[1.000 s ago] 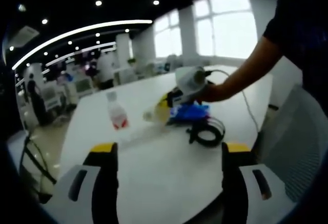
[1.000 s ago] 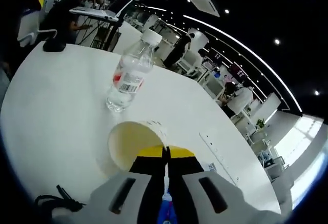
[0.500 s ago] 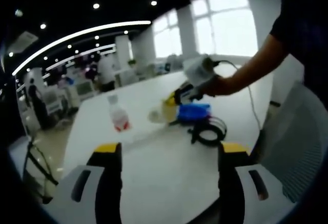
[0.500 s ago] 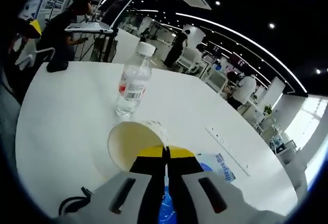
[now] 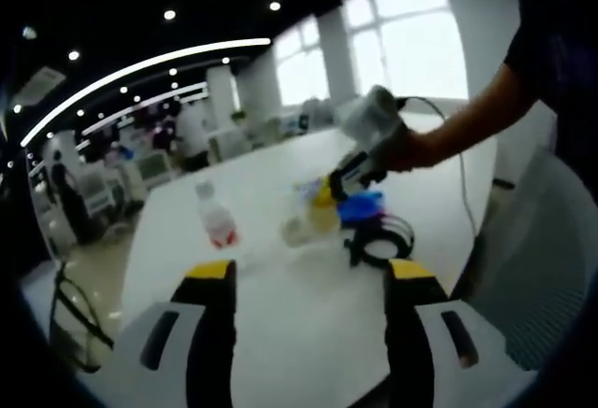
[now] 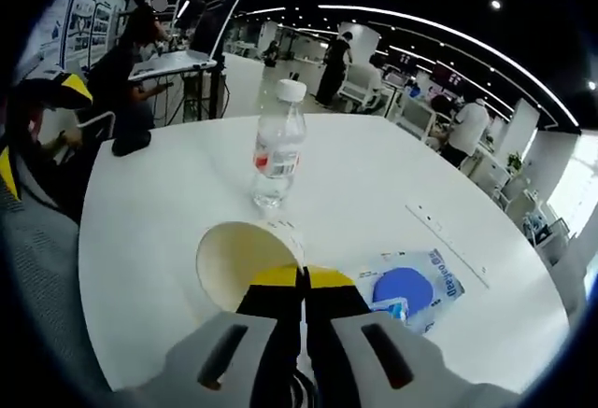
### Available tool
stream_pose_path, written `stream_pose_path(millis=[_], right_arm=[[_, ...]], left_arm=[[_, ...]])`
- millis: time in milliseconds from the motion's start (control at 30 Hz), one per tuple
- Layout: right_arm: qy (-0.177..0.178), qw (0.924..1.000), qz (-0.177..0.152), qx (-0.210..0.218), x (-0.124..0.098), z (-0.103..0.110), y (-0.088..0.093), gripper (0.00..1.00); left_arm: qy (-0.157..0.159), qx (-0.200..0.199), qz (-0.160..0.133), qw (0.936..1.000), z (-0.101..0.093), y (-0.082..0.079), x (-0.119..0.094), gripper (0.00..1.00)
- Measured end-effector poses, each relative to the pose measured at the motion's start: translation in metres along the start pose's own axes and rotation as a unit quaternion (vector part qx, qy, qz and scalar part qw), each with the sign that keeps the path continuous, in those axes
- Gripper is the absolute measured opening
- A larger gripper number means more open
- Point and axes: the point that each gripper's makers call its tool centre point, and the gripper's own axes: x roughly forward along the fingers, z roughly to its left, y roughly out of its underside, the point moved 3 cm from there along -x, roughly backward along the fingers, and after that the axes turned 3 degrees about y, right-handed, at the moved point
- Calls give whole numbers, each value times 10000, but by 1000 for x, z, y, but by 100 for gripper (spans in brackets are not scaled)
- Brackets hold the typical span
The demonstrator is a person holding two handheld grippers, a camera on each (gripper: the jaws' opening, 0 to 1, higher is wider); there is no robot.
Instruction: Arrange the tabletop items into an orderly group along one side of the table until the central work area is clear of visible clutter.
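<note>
My right gripper (image 5: 329,187) has lifted the paper cup (image 6: 245,257), still pinched by its rim between my fingers (image 6: 277,288), up off the counter (image 6: 168,240). The blue packet (image 6: 411,288), formerly half hidden behind my fingers, now lies exposed just to their right.

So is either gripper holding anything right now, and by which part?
The right gripper holds the paper cup, its jaws shut on the rim. The left gripper is open and holds nothing.

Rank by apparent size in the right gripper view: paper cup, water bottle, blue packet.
1. White paper cup, though nearness inflates it.
2. Blue-and-white flat packet, similar to the cup; unsure.
3. Clear plastic water bottle, smallest, farthest.
</note>
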Motion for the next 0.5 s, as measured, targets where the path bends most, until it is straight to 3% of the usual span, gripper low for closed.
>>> stream_pose_path(millis=[100,200,500], right_arm=[[-105,9999,75,72,-5,7,-2,0],[-372,9976,171,560,-11,19,-5,0],[-557,9960,322,616,-22,37,-14,0]], left_arm=[[-12,27,-62,10000,2,-8,2,55],[-14,93,-73,9999,2,-14,6,52],[-87,133,-105,9998,1,-21,20,42]])
